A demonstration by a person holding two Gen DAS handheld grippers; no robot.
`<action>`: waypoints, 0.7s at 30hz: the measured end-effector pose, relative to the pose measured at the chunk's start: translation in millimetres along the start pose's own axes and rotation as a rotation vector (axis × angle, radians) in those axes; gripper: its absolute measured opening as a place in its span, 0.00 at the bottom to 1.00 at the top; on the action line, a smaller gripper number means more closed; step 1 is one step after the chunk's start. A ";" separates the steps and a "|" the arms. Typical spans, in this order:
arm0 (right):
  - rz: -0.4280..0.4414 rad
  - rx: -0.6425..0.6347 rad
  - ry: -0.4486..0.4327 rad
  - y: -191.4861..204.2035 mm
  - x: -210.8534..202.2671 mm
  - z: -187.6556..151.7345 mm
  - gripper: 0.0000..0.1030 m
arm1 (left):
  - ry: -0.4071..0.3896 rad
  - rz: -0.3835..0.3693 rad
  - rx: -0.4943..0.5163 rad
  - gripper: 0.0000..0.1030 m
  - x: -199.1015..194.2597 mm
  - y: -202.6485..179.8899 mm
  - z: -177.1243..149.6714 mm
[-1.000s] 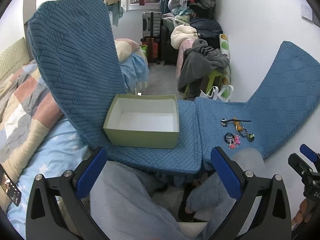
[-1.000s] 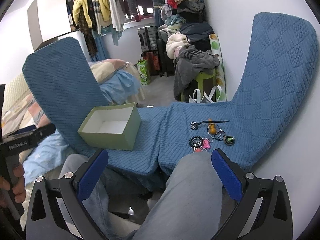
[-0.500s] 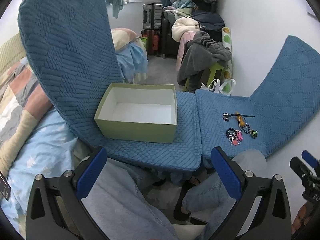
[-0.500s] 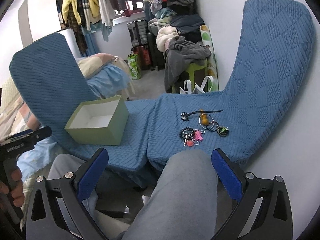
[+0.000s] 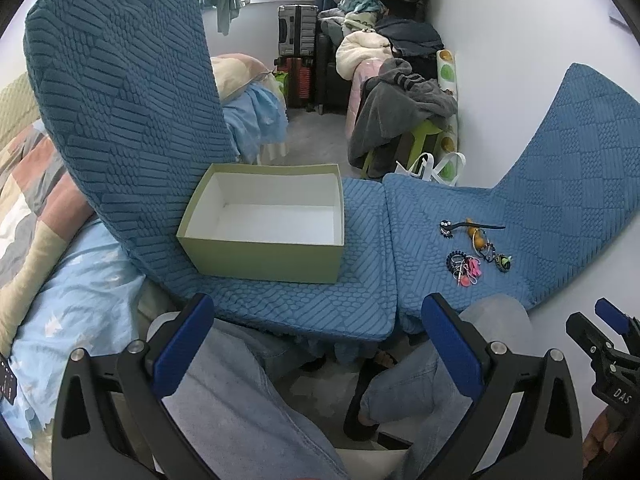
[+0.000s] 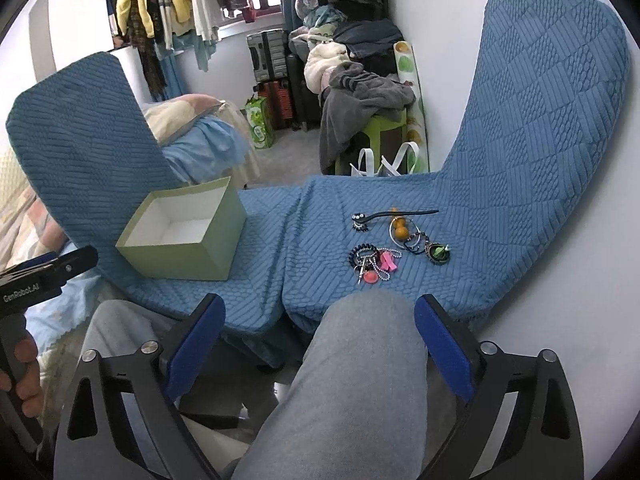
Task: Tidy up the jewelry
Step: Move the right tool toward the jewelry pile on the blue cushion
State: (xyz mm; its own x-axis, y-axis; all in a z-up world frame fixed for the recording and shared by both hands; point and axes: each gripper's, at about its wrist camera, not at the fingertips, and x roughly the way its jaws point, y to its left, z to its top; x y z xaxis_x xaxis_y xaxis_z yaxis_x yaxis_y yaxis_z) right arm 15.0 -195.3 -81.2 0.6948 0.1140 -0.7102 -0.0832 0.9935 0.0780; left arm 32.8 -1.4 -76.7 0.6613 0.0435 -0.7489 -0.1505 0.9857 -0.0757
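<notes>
An open pale green box (image 5: 260,260) with a white inside stands empty on the blue quilted cushion (image 5: 360,288). To its right lies a small heap of jewelry (image 5: 472,248). In the right wrist view the heap holds a black hair stick (image 6: 394,214), an amber bead ring (image 6: 400,230), a green pendant (image 6: 438,254), a black coiled tie (image 6: 362,254) and a pink charm (image 6: 388,262). My left gripper (image 5: 316,312) is open and empty, short of the box (image 6: 180,264). My right gripper (image 6: 320,308) is closing its jaws on nothing, well short of the jewelry.
A person's knees (image 6: 360,360) in grey and blue trousers fill the foreground under both grippers. The cushion folds upward at left (image 5: 120,100) and right (image 6: 540,100). A bed with a patchwork blanket (image 5: 32,200) lies left; piled clothes (image 5: 400,120), a suitcase (image 5: 298,32) and a wall stand behind.
Both grippers have sunk a little and tipped downward, so box and jewelry sit higher in the views. The right gripper's jaws have narrowed slightly. Nothing was picked up.
</notes>
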 end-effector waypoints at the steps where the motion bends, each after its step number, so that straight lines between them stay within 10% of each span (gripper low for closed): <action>1: 0.000 0.000 -0.001 0.1 0.0 0.3 0.91 | -0.002 -0.002 0.000 1.00 -0.3 0.3 0.4; 21: 0.058 -0.024 -0.024 1.4 7.4 9.7 0.81 | -0.028 -0.065 -0.027 1.00 2.6 0.0 7.0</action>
State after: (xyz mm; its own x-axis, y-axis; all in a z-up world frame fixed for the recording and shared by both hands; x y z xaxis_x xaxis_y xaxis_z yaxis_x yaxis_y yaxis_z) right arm 26.9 -193.0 -79.5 0.7052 0.1718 -0.6878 -0.1411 0.9848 0.1014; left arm 39.7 -0.2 -74.1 0.6904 -0.0152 -0.7232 -0.1262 0.9819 -0.1412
